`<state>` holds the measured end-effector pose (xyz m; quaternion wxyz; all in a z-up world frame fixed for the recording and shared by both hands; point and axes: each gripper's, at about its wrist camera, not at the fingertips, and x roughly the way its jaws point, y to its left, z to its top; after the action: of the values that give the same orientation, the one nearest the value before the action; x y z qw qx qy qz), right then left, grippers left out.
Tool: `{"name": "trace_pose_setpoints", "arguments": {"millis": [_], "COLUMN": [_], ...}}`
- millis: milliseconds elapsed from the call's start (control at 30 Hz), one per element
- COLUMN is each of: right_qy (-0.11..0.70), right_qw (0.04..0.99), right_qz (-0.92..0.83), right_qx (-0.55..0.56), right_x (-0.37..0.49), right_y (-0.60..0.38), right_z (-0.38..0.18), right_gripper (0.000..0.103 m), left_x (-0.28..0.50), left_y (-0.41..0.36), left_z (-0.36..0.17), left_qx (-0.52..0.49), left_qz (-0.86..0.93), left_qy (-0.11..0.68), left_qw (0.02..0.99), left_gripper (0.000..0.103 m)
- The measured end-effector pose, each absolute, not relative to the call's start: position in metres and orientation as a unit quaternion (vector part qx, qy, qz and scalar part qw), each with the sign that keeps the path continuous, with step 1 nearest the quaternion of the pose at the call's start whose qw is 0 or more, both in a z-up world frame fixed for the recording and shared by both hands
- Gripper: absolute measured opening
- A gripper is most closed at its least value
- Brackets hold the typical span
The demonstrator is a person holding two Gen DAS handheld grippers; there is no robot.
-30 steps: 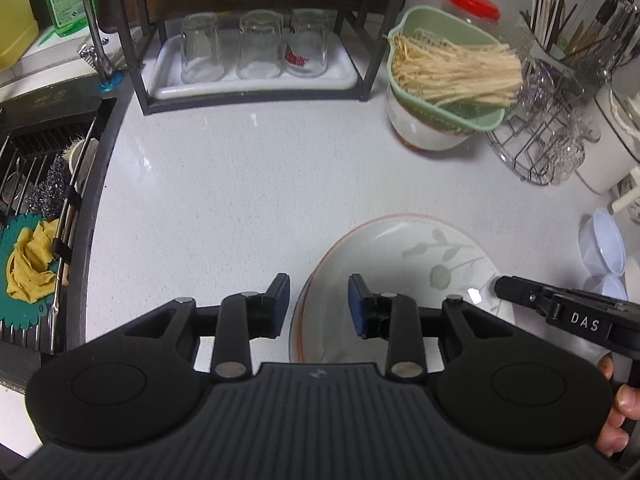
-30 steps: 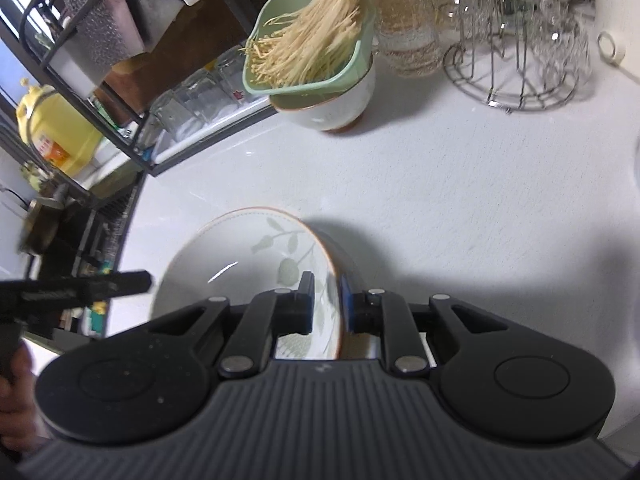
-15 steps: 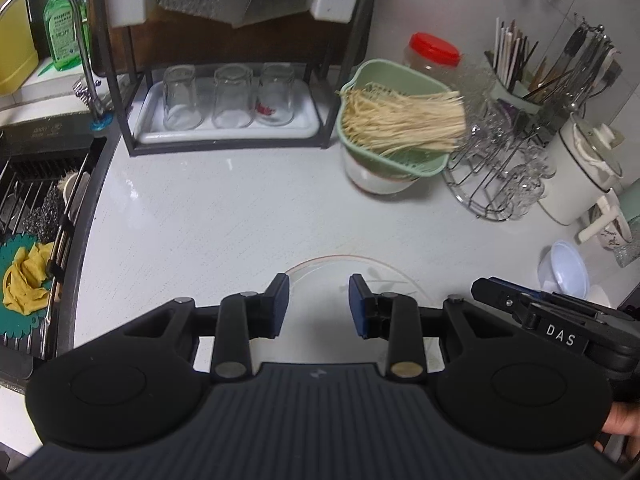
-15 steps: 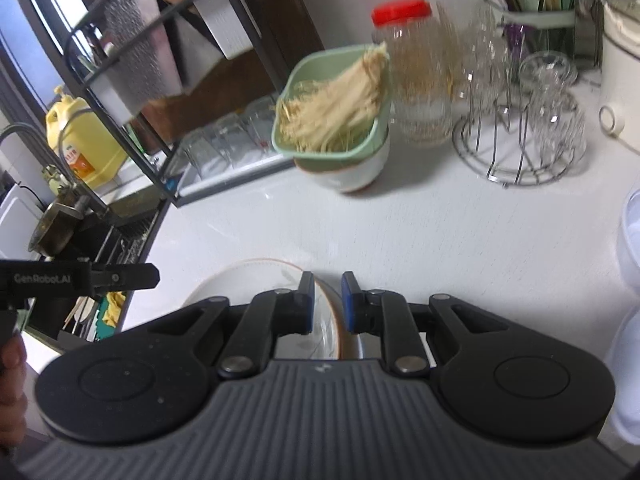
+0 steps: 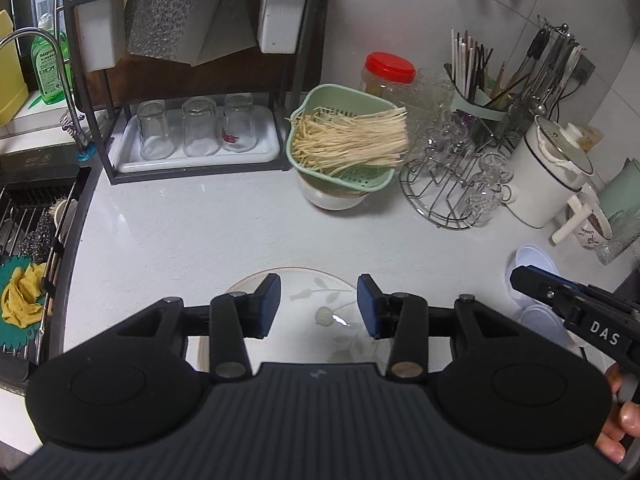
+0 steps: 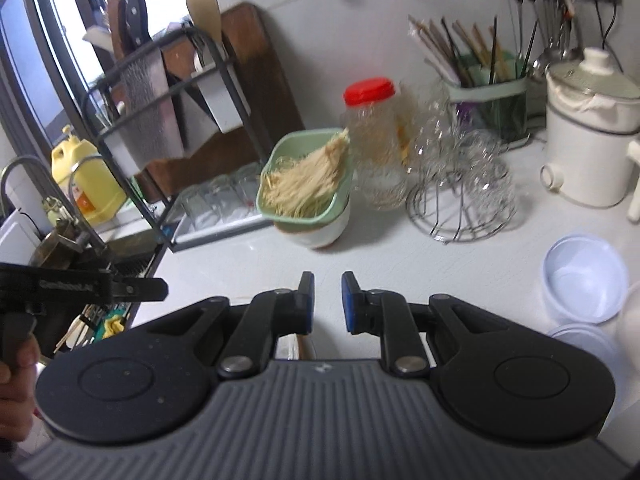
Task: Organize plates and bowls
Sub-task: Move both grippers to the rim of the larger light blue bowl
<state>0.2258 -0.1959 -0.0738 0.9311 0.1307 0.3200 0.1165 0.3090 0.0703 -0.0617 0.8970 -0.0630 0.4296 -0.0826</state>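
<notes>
The left gripper (image 5: 318, 306), jaws opening and empty, hovers over the leaf-patterned plate (image 5: 320, 300) at the countertop's (image 5: 200, 232) front edge, while the right gripper (image 6: 327, 300) is nearly closed on nothing.

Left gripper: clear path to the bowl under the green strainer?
Probably yes. Bare counter lies between the left gripper and the bowl; its jaws are opening, empty. The green strainer covers the rim, though.

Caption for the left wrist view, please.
Left gripper, jaws opening, above a leaf-patterned plate on the white counter; nothing between its pads.
</notes>
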Motion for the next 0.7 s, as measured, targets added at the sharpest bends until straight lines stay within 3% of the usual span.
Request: {"name": "trace_pose_setpoints", "arguments": {"millis": [600,700], "right_qy": [0.310,0.312], "right_qw": [0.942,0.942], "right_qz": [0.054,0.037], "right_qx": [0.120,0.114], "right_x": [0.170,0.158], "right_y": [-0.237,-0.244], "right_z": [-0.075,-0.079], "right_gripper": [0.018,0.018], "left_x": [0.280,0.279], "left_y": [0.008,-0.003], "left_z": [-0.073,-0.077], "left_qx": [-0.037,-0.028], "left_qz": [-0.132,-0.144], "left_qy": [0.437,0.441], "left_qw": [0.889,0.886], "left_gripper": [0.052,0.057]}}
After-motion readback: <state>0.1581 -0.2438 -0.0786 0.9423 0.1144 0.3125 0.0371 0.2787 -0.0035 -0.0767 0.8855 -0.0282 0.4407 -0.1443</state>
